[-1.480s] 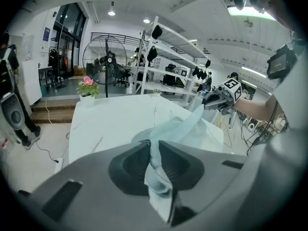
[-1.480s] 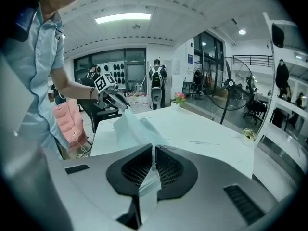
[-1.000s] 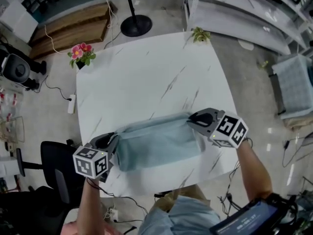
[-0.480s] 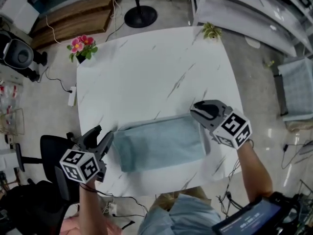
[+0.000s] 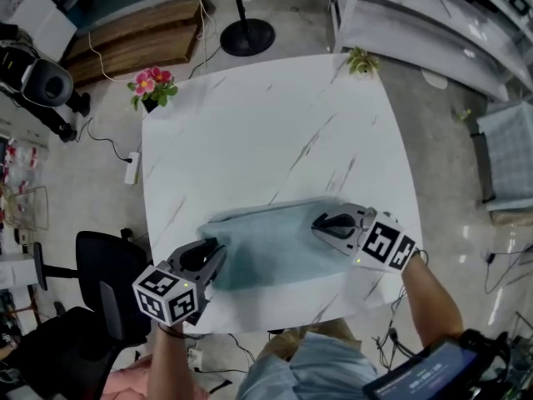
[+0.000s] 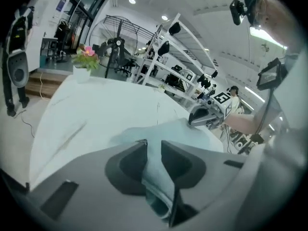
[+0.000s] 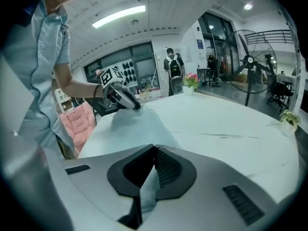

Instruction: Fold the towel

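Note:
A light blue towel (image 5: 271, 242) lies folded in a long strip near the front edge of the white marble table (image 5: 250, 132). My left gripper (image 5: 215, 257) is at its left end, and the left gripper view shows cloth (image 6: 134, 133) bunched between the jaws (image 6: 153, 146), which have just been closing. My right gripper (image 5: 321, 223) is at the towel's right end. Its jaws (image 7: 155, 152) have just closed, and a fold of towel (image 7: 134, 124) is pinched between them. Each gripper shows in the other's view: the right gripper (image 6: 193, 121) and the left gripper (image 7: 134, 104).
A pot of pink flowers (image 5: 150, 88) stands at the table's far left corner and a small green plant (image 5: 361, 60) at the far right corner. A fan stand (image 5: 247, 36) and wooden boards sit beyond the table, a black chair (image 5: 100, 273) at front left, white shelving (image 5: 416, 15) to the right.
Half a second ago both grippers stood open just off the towel's ends. Both have moved back inward and shut on the cloth at each end.

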`<move>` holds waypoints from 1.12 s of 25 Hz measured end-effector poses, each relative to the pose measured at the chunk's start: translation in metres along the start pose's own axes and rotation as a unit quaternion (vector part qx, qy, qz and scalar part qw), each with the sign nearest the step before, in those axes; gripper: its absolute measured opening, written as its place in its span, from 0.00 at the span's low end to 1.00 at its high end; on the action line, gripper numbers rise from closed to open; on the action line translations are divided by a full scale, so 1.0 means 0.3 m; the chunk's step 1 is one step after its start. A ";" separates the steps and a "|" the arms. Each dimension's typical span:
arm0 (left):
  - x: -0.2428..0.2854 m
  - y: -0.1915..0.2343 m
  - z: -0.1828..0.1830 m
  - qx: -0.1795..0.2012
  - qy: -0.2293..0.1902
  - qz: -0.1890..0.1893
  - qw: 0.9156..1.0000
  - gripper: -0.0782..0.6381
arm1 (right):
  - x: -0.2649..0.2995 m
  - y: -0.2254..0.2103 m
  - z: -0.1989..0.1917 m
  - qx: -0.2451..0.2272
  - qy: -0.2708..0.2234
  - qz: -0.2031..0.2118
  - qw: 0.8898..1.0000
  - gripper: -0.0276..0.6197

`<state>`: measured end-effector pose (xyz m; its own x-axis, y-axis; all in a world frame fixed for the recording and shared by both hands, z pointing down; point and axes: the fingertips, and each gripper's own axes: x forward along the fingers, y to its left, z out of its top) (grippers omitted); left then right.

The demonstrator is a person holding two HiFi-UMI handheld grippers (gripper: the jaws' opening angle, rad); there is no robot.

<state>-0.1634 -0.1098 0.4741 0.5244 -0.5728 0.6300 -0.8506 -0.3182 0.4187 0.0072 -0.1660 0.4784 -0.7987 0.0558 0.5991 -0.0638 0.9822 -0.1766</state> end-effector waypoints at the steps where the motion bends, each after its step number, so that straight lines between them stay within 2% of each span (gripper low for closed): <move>1: 0.044 0.002 -0.015 0.002 0.010 -0.005 1.000 0.24 | 0.019 -0.015 -0.020 0.002 0.007 -0.010 1.000 0.07; 4: 0.128 0.044 0.000 0.013 0.022 0.009 1.000 0.23 | 0.059 -0.098 -0.056 0.007 0.029 -0.054 0.998 0.07; 7: 0.164 0.104 0.048 0.009 0.018 0.022 1.000 0.19 | 0.071 -0.161 -0.061 0.027 0.032 -0.077 0.996 0.07; 11: 0.164 0.172 0.098 -0.006 0.006 0.045 0.999 0.18 | 0.077 -0.183 -0.066 0.054 0.030 -0.072 0.995 0.07; 15: 0.191 0.222 0.095 -0.022 0.011 0.070 0.997 0.17 | 0.084 -0.196 -0.078 0.074 0.037 -0.064 0.995 0.06; 20: 0.188 0.214 0.132 -0.003 0.004 0.076 0.997 0.17 | 0.090 -0.197 -0.070 0.079 0.028 -0.062 0.995 0.07; 22: 0.160 0.196 0.157 0.003 -0.014 0.080 0.997 0.23 | 0.065 -0.200 -0.058 0.097 0.011 -0.068 0.993 0.10; 24: 0.120 0.181 0.185 0.005 -0.035 0.085 0.996 0.24 | 0.016 -0.215 -0.039 0.121 -0.008 -0.089 0.989 0.17; 28: 0.033 0.129 0.185 -0.005 -0.062 0.071 0.996 0.24 | -0.118 -0.211 -0.020 0.164 -0.038 -0.152 0.974 0.24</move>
<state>-0.1932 -0.1696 0.4602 0.3898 -0.7004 0.5979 -0.9148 -0.2198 0.3389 0.0431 -0.2290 0.4730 -0.7544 -0.2540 0.6052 -0.4821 0.8402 -0.2483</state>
